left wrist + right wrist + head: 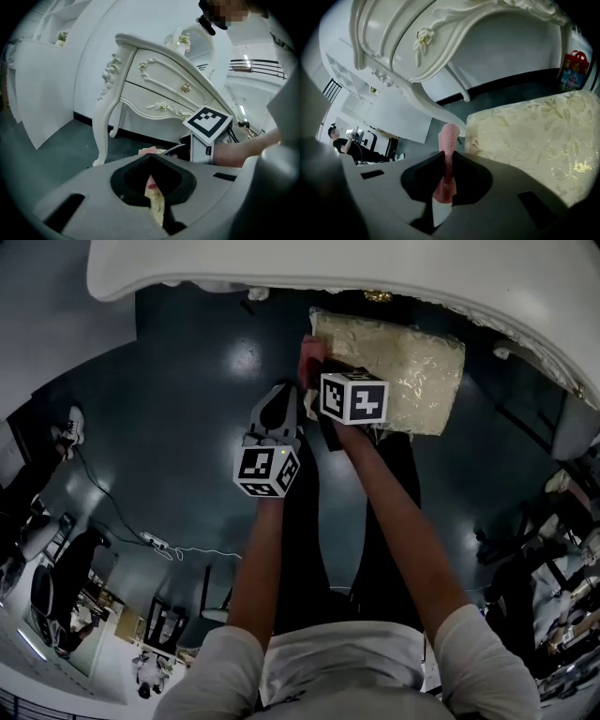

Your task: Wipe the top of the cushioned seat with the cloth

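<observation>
The cushioned seat (403,367) has a cream and gold brocade top and stands just under the white dressing table. My right gripper (319,371) is at the seat's left edge, shut on a pink cloth (312,350). In the right gripper view the cloth (449,140) stands up between the closed jaws of this gripper (448,159), with the seat (534,136) close to its right. My left gripper (281,399) hovers over the floor just left of the seat. Its jaws meet in the left gripper view (151,161), and only a slit of the seat (157,208) shows between them.
An ornate white dressing table (281,268) overhangs the far side of the seat, with its curved leg (101,126) on the dark floor. A cable and power strip (150,540) lie at the left. A red bag (573,70) stands behind the seat.
</observation>
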Available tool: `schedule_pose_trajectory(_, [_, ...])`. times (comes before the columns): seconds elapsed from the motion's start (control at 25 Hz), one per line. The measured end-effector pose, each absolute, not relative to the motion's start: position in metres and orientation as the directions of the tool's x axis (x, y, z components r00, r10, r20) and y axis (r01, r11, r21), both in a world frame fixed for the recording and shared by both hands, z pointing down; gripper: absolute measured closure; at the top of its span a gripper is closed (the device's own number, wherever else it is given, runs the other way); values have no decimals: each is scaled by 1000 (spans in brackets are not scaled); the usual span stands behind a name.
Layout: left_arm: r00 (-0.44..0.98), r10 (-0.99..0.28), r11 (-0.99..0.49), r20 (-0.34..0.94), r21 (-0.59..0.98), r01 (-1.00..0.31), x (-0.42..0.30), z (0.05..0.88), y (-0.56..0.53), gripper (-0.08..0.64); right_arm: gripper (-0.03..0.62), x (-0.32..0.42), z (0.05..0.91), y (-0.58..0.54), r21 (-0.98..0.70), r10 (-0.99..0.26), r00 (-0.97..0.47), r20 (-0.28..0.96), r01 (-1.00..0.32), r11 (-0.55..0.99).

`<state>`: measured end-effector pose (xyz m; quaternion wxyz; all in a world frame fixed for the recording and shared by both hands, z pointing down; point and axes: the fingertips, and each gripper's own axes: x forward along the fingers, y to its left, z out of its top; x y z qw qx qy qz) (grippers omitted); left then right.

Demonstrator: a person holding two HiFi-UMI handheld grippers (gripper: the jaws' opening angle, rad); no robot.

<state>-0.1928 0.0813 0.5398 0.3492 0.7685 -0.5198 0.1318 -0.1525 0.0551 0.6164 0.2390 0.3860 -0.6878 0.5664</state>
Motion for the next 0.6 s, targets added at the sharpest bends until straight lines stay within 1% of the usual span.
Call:
schedule_pose_trajectory(0.12, [419, -710, -212, 566, 395, -894, -204, 541, 84, 548, 568, -164, 628, 57, -557, -225, -555, 801, -828, 59])
schedule_pose_trajectory(0.2, [415, -713, -208, 565, 394, -895, -206, 541, 83, 548, 568, -158, 636, 58, -505, -211, -507, 836, -861, 66])
schedule_pose_trajectory(0.32, [416, -713, -205, 565, 399, -894, -204, 543, 80, 548, 565, -147, 638, 55, -465, -223, -469, 855, -882, 76])
schedule_pose_trajectory(0.44, [421, -708, -205, 567, 405, -891, -198, 547, 78, 548, 566, -141, 636, 53, -485, -235, -486, 842, -872, 64])
schedule_pose_trajectory(0.6, [432, -699, -211, 570, 413, -886, -180, 550, 76, 548, 565, -131, 632, 52, -562, -233, -557, 797, -826, 51])
